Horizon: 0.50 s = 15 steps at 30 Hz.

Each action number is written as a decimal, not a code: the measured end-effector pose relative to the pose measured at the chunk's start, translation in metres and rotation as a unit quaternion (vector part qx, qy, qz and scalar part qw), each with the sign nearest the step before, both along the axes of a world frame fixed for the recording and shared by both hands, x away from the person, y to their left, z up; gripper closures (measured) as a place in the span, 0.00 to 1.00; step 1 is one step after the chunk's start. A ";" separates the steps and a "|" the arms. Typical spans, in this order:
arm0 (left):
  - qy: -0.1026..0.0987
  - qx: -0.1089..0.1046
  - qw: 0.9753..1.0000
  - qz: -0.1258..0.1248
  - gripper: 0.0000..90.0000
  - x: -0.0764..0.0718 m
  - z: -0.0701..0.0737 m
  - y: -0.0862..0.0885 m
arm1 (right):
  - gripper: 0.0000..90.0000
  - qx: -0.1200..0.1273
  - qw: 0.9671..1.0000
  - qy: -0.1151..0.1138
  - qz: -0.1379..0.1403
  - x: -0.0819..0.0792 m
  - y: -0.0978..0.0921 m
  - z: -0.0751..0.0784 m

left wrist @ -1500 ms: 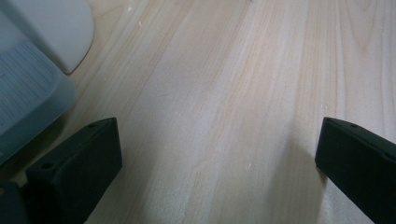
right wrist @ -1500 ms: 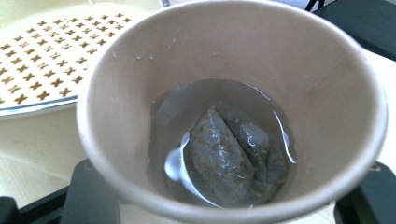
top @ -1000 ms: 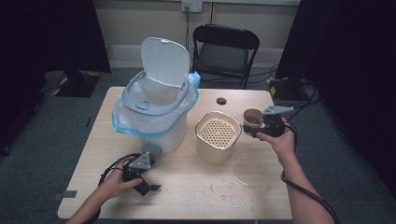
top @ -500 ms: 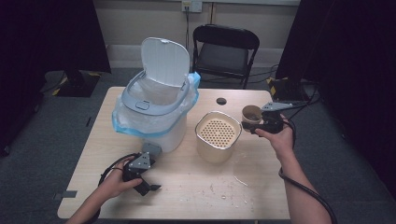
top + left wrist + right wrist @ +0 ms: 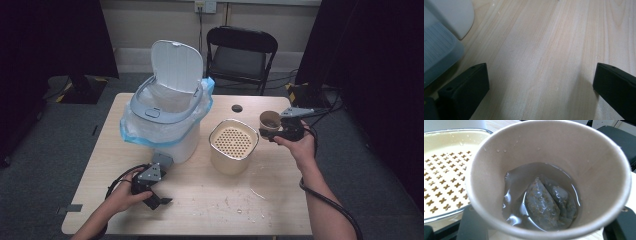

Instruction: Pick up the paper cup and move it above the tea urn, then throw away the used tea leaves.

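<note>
High view: right gripper [image 5: 272,132] holds a paper cup [image 5: 270,120] above the table [image 5: 280,200], just right of the strainer tub [image 5: 232,145].
Right gripper view: jaws pinch the cup [image 5: 549,177] low on its wall; a little liquid and a wet tea bag [image 5: 544,205] sit inside.
Handling: likely light and soft-walled; a hard squeeze would buckle it. Grip gently near the stiffer base, and keep it level, or it spills.
Left gripper [image 5: 150,192]: spread wide, empty, low over the table beside the bin [image 5: 165,125].
</note>
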<state>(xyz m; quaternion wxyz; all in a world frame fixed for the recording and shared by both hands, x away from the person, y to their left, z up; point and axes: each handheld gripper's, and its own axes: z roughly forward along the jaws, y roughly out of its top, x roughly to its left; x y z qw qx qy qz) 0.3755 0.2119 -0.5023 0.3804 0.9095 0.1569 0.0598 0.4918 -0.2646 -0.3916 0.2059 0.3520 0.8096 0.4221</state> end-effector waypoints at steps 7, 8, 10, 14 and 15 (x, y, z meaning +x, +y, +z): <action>0.000 -0.001 1.000 0.000 0.00 0.000 0.000 0.000 | 0.37 -0.003 1.000 -0.004 0.001 0.001 0.001 0.002; 0.000 -0.001 1.000 0.000 0.00 0.000 0.000 0.000 | 0.37 -0.005 1.000 -0.006 0.000 0.001 0.001 0.002; 0.000 -0.003 1.000 0.000 0.00 0.000 0.000 0.000 | 0.37 -0.008 1.000 -0.007 -0.001 0.002 0.001 0.003; 0.000 0.000 1.000 0.000 0.00 0.000 0.000 0.000 | 0.37 -0.019 1.000 -0.015 0.000 0.003 0.003 0.004; 0.000 0.000 1.000 0.000 0.00 0.000 0.000 0.000 | 0.37 -0.022 1.000 -0.017 -0.001 0.003 0.003 0.004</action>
